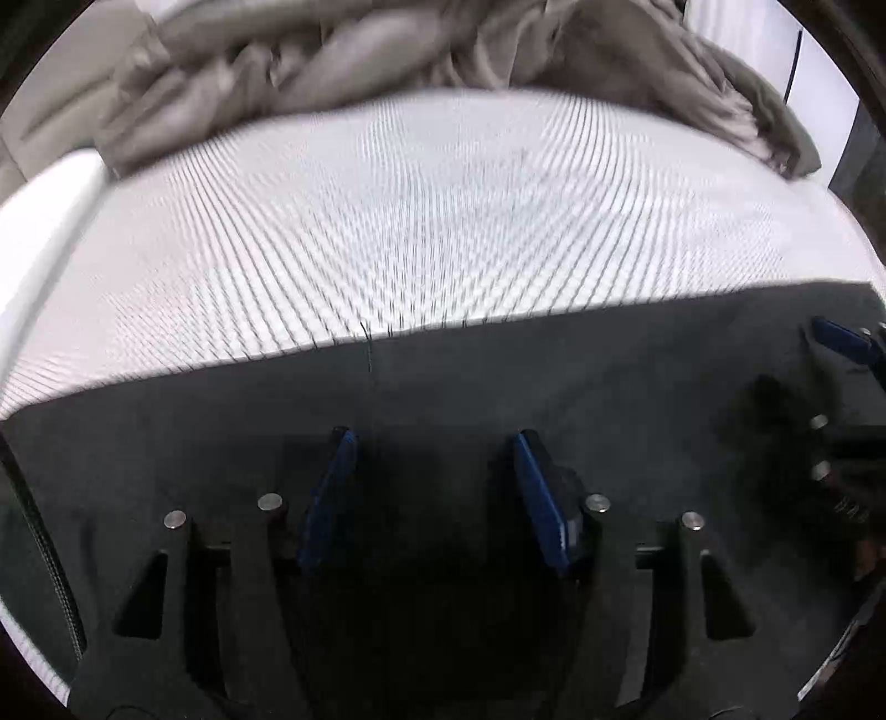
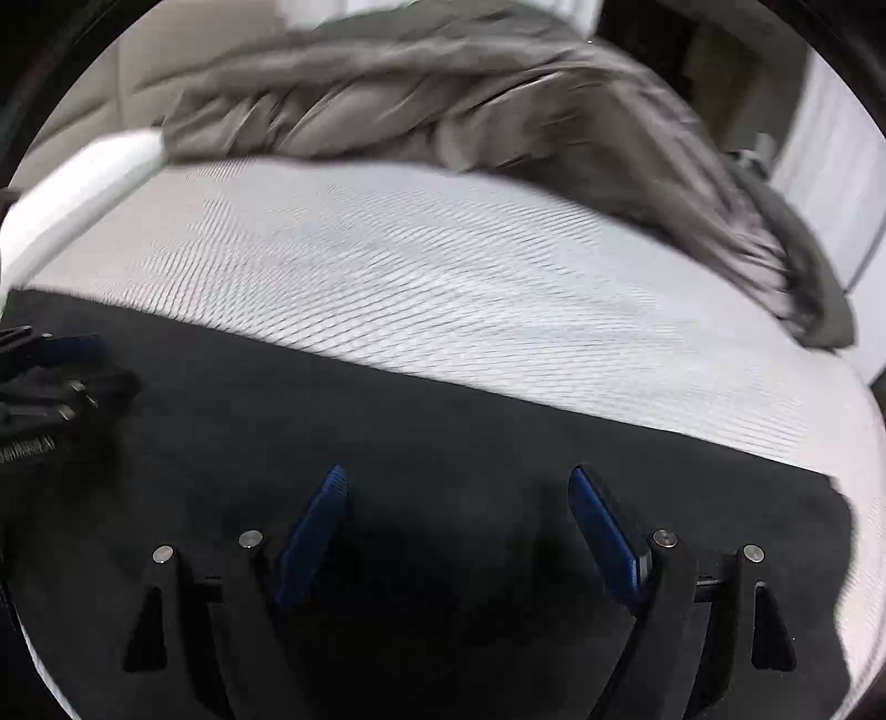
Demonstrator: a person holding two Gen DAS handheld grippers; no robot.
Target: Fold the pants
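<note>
Dark pants (image 1: 498, 376) lie flat across the near part of a white ribbed mattress (image 1: 443, 210). My left gripper (image 1: 433, 437) hovers over the dark cloth, its blue pads apart with nothing pinched between them. At the right edge of the left wrist view, one blue finger (image 1: 844, 340) of the other gripper shows above the pants. In the right wrist view my right gripper (image 2: 458, 473) stands wide open over the pants (image 2: 387, 432), whose right edge ends near the mattress side. The left gripper's fingers (image 2: 72, 346) show at that view's left edge.
A crumpled grey blanket (image 1: 332, 50) is heaped along the far end of the mattress (image 2: 443, 277) and hangs off its right corner (image 2: 819, 310). A white rounded edge (image 2: 83, 177) borders the mattress at far left. A pale wall lies beyond.
</note>
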